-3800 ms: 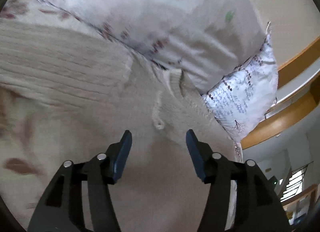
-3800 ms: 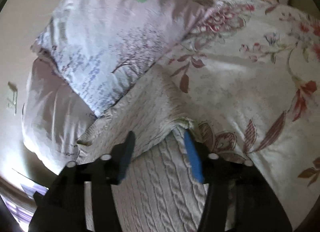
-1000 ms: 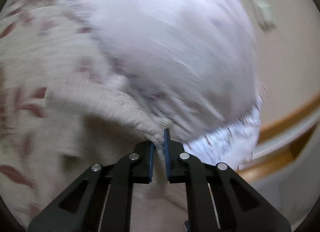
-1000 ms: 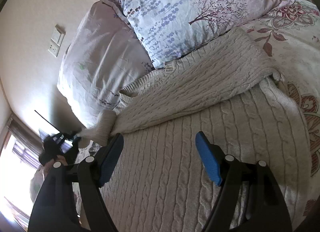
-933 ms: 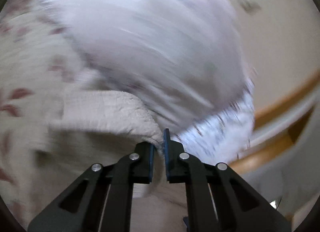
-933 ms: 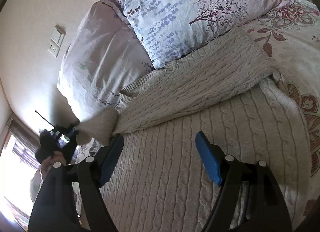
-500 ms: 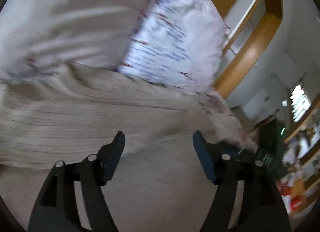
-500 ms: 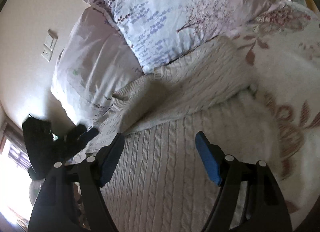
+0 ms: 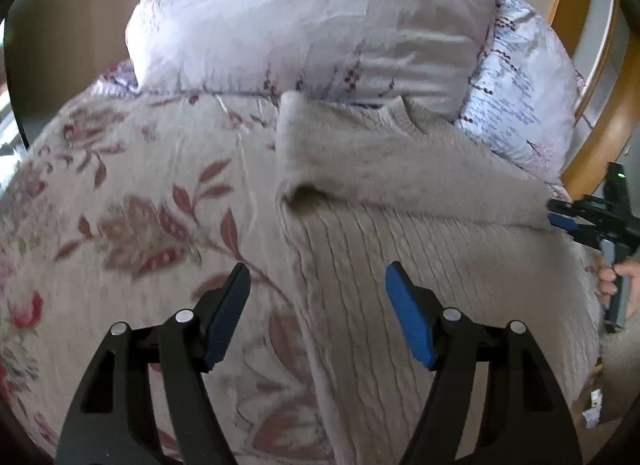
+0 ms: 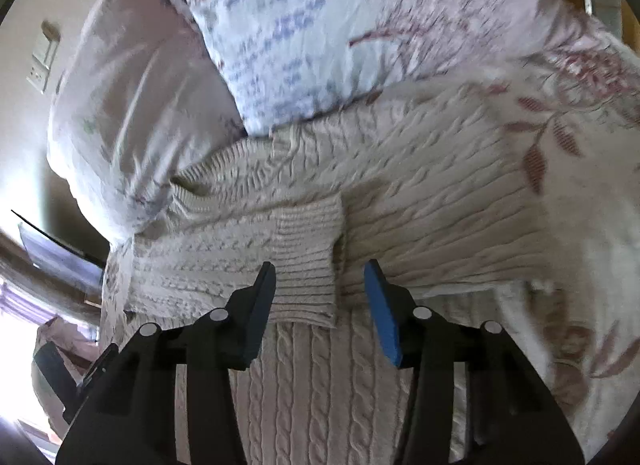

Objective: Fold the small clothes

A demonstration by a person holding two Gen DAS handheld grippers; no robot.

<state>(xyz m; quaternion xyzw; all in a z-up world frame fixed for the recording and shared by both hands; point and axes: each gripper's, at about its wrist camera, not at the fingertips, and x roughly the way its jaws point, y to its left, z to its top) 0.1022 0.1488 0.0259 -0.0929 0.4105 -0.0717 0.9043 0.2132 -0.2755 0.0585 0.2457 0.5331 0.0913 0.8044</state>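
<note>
A cream cable-knit sweater (image 9: 384, 225) lies flat on the floral bedspread (image 9: 120, 225), its collar against the pillows. Both sleeves are folded across the body; the ribbed cuff (image 10: 308, 261) of one lies on top in the right wrist view. My left gripper (image 9: 318, 289) is open and empty above the sweater's left edge. My right gripper (image 10: 320, 289) is open and empty, its jaws either side of the cuff's lower edge. The right gripper also shows at the right edge of the left wrist view (image 9: 560, 217).
Two pillows lean behind the sweater: a pale pink one (image 9: 312, 17) and a white one with a purple tree print (image 10: 360, 25). A wooden bed frame (image 9: 600, 113) curves at the right. A wall socket (image 10: 44, 61) shows at the left.
My left gripper was shut on a sleeve and carried it across the sweater, then opened and pulled back. My right gripper moved forward to the folded cuff.
</note>
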